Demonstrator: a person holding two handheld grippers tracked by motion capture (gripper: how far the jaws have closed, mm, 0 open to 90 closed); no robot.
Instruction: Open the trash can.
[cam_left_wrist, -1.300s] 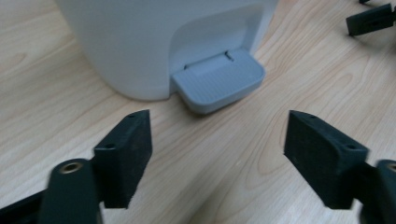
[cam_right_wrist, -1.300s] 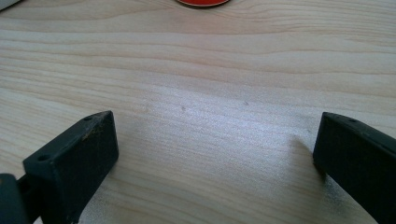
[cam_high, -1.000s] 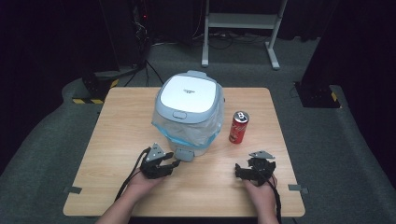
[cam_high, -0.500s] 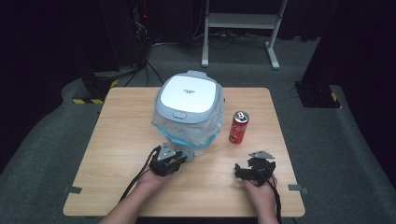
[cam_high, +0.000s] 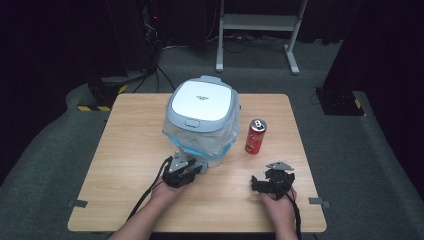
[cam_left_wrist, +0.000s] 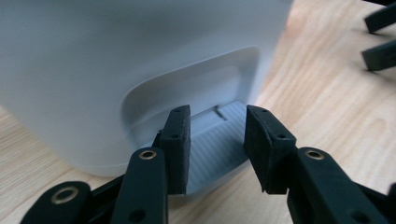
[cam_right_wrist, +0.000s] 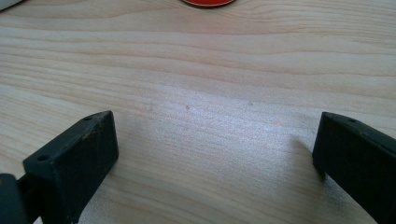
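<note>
I sit at a pale wooden table (cam_high: 125, 165), a two-jaw gripper in each hand.

On my left, my left gripper (cam_high: 184, 171) rests low at the foot of a white and pale-blue pedal bin with a rounded-square lid and a clear plastic liner bag hanging over its rim (cam_high: 202, 120). The bin stands near the middle of the table. In the left gripper view, my two black jaws point at the bin's grey ribbed foot pedal (cam_left_wrist: 215, 140), which juts from a recess at the base of the white wall. The jaws stand one on each side of the pedal with a narrow gap between them; they have just opened a little, and I cannot tell whether the pads (cam_left_wrist: 180, 140) touch the pedal.

To the right of the bin, just beside it, stands an upright red drink can with a silver top (cam_high: 255, 136).

Farther right, near the table's front edge, my right gripper (cam_high: 272, 181) rests with its jaws spread wide over bare wood, holding nothing.
</note>
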